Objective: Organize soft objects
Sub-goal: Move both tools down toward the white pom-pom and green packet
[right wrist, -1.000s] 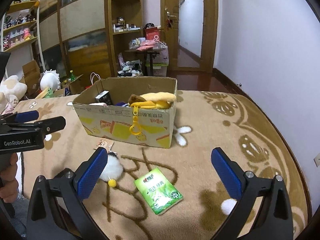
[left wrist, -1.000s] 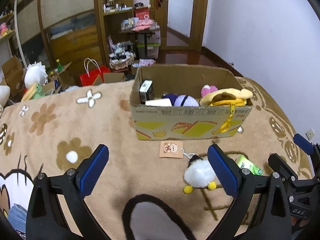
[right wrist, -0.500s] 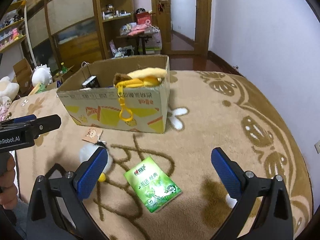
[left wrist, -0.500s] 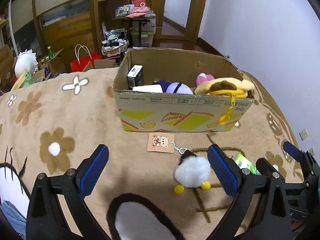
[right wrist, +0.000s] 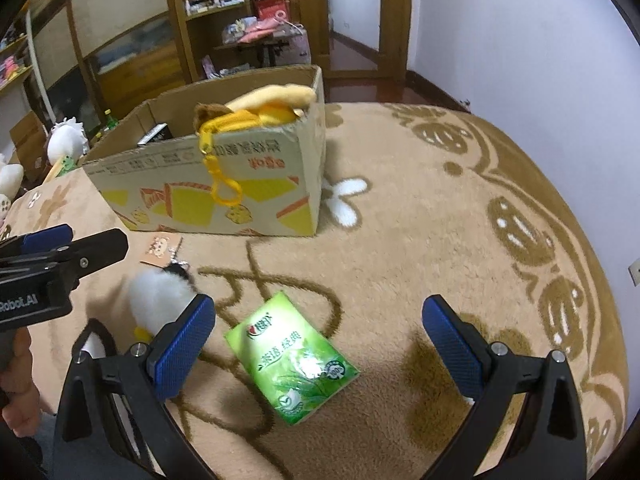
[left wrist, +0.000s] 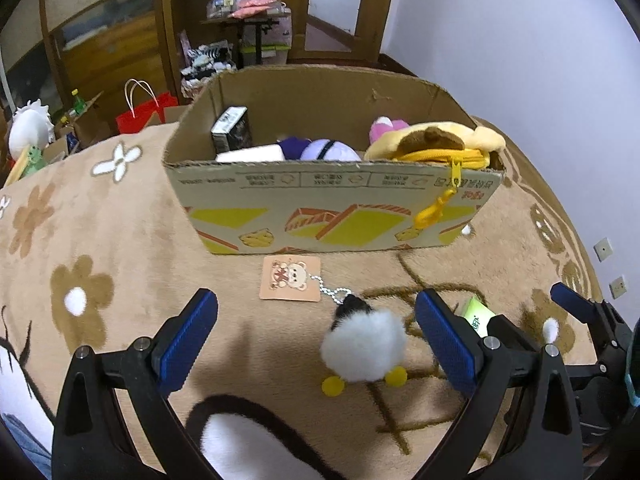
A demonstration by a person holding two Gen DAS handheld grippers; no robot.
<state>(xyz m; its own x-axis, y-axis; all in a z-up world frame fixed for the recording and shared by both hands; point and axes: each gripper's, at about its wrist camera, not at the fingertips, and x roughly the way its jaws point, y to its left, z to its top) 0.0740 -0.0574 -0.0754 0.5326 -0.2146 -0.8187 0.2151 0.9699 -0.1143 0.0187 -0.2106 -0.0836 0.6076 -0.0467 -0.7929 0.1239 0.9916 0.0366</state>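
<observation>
1. The left gripper [left wrist: 316,344] was held low over the brown flower-patterned blanket [left wrist: 100,216], its jaws spread wide and nothing gripped between them.
2. The right gripper [right wrist: 318,346] was likewise held with jaws released and empty, above a green tissue packet [right wrist: 290,360] that lay flat on the blanket between its blue pads [right wrist: 182,350].
3. A white pom-pom plush [left wrist: 362,354] with yellow feet was seen lying on the blanket between the left gripper's fingers, nearer the right one, not touched by either.
4. A ball chain joined the plush to a printed bear tag [left wrist: 290,280], which lay just beyond it, close to the box front.
5. Farther on, an open cardboard box [left wrist: 336,208] stood on the blanket; a yellow zip pouch [left wrist: 436,146] was piled at its right end, its clip hanging over the front wall.
6. A purple plush [left wrist: 320,148], a pink plush [left wrist: 386,128] and a dark small carton [left wrist: 232,128] were also held in the box.
7. Behind the bed, wooden shelves [right wrist: 208,12], a red paper bag [left wrist: 146,110] and a doorway were visible.
</observation>
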